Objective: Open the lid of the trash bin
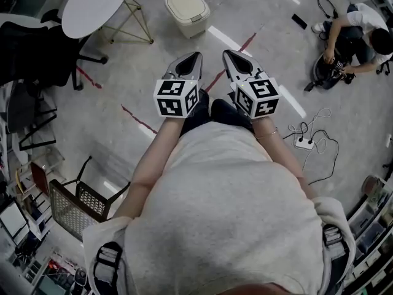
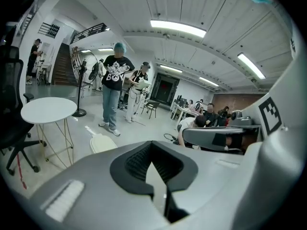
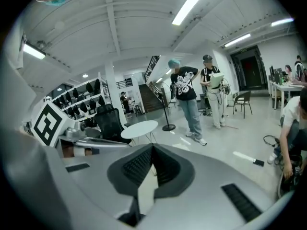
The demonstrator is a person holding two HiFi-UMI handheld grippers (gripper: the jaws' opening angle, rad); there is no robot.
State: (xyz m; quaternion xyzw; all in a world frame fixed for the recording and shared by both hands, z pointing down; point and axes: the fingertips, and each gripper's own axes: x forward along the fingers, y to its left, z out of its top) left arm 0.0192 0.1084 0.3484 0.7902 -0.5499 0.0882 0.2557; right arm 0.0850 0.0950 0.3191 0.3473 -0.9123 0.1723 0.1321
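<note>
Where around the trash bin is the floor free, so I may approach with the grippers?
Bare floor lies between the trash bin and you, and right of it up to the crouching person. It is crowded left of the bin, by the round table and black chair, and around the cables at right.

We share the grey floor (image 1: 123, 72) with furniture, cables and people.
In the head view, a round white table (image 1: 95, 5) stands at 11 o'clock, with a black office chair (image 1: 34, 54) just beside it at 10. A mesh-backed chair (image 1: 77, 209) sits at 8, and a white power strip (image 1: 304, 143) with looping cables lies at 3. A crouching person (image 1: 359, 32) is at 2, and red tape lines (image 1: 140, 120) cross the floor near the middle. The left gripper view shows a standing person in a black shirt (image 2: 115, 75) with another person (image 2: 140, 87) just beside.
</note>
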